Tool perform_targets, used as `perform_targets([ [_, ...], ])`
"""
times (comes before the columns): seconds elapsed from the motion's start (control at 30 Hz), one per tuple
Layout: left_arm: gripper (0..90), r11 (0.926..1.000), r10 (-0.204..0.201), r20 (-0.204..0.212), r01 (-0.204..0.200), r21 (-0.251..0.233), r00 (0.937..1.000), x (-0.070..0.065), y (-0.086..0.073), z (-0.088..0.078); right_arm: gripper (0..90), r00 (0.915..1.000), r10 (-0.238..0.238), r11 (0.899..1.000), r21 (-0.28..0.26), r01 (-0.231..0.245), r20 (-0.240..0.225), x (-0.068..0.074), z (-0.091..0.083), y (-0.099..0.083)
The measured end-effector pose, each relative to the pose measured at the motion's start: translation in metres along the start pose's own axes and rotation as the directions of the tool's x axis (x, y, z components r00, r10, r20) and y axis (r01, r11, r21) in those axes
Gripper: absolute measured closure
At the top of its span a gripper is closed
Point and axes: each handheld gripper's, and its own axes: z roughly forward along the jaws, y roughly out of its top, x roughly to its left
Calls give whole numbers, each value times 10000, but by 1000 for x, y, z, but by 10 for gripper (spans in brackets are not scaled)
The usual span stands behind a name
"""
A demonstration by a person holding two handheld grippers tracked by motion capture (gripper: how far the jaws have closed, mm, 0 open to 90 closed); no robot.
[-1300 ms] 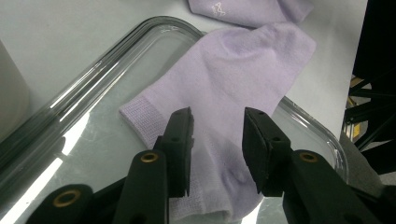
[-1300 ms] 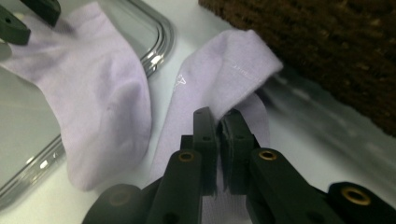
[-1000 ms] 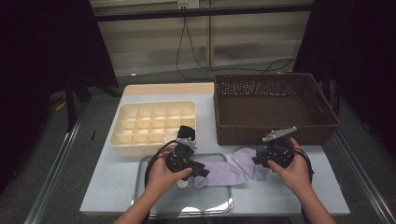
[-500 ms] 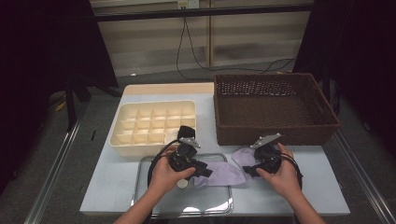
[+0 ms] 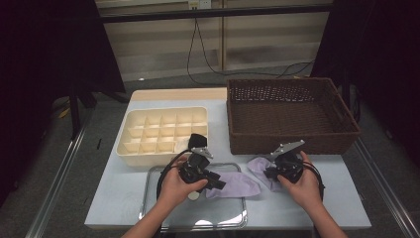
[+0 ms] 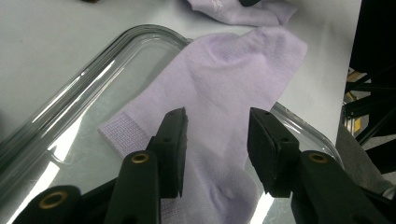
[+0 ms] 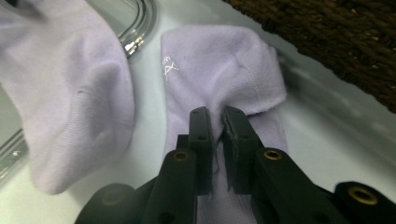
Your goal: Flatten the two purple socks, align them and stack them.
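Note:
A lilac sock [image 6: 224,88] lies half on a clear tray [image 6: 93,84], its toe end out over the rim. My left gripper [image 6: 217,126] stands open just above this sock [image 5: 235,186], its pads apart and not pressing on it. A second lilac sock [image 7: 219,65] lies on the table in front of the basket. My right gripper [image 7: 215,116] has just been closing and is shut on a pinched fold of it. In the high view the left gripper [image 5: 219,184] points right and the right gripper [image 5: 270,173] points left at the second sock [image 5: 257,166].
A cream compartment box [image 5: 168,110] stands behind the tray [image 5: 153,198]. A brown wicker basket [image 5: 292,141] stands at the back right, close behind the right hand. The pale table [image 5: 124,198] ends near the person, and cables trail from both grippers.
The right gripper's jaws have closed on a fold of the second sock, and the right hand has shifted slightly. The left hand has kept still.

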Motion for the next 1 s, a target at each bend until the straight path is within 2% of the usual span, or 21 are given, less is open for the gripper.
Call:
perform_targets([
  [0.03,578,10000,1,-20,-1,-12,10000,0,0,0,832,10000,57,10000,-37,-57,-32,-1,-2,0],
  [0.07,577,10000,22,145,-21,-26,9999,1,0,0,832,9999,37,10000,-85,-38,-156,-2,-4,1],
  [0.13,569,10000,43,-81,-43,6,10000,0,0,0,832,9997,146,9996,-222,-150,-216,-3,-9,2],
  [0.2,567,10000,3,11,-3,-40,10000,0,0,1,832,9996,30,9993,-374,-40,-266,-2,-14,4],
  [0.27,567,10000,0,-147,-1,-39,9999,-1,0,0,832,9994,-40,9988,-488,23,-357,0,-18,7],
  [0.3,567,10000,-4,72,5,-95,10000,0,1,0,832,9986,-136,9981,-600,105,-502,2,-20,8],
  [0.37,564,9998,-82,-69,81,-162,9999,0,2,-1,832,9978,-247,9976,-665,206,-613,8,-21,12],
  [0.4,563,9999,-29,86,30,-155,10000,1,3,-1,831,9963,-446,9967,-714,393,-731,11,-21,14],
  [0.5,537,9996,-71,-90,68,-265,9999,2,4,-1,831,9918,-885,9941,-712,821,-919,23,-19,19],
  [0.6,505,9991,-86,-56,84,-421,9999,3,6,0,830,9855,-1237,9908,-695,1162,-1162,32,-15,23],
  [0.67,479,9990,-52,-34,51,-446,10000,4,8,1,829,9821,-1335,9900,-633,1260,-1329,38,-12,25],
  [0.77,426,9983,-21,-244,7,-583,9997,4,12,3,828,9784,-1514,9880,-512,1455,-1408,44,-6,25],
  [0.8,427,9977,-4,-108,-4,-677,9999,4,13,4,827,9765,-1546,9877,-478,1490,-1499,45,-4,25],
  [0.87,417,9972,141,-100,-148,-739,9999,3,16,7,827,9725,-1687,9855,-462,1633,-1605,48,-1,25],
  [0.9,415,9972,209,-66,-213,-717,9998,3,18,8,827,9728,-1666,9860,-376,1627,-1609,50,1,25],
  [0.97,417,9972,293,29,-290,-682,9996,1,21,11,826,9682,-1859,9826,-290,1836,-1675,54,5,24],
  [1.0,428,9972,334,234,-318,-670,9992,0,22,13,825,9664,-1938,9810,-251,1924,-1689,55,7,23],
])
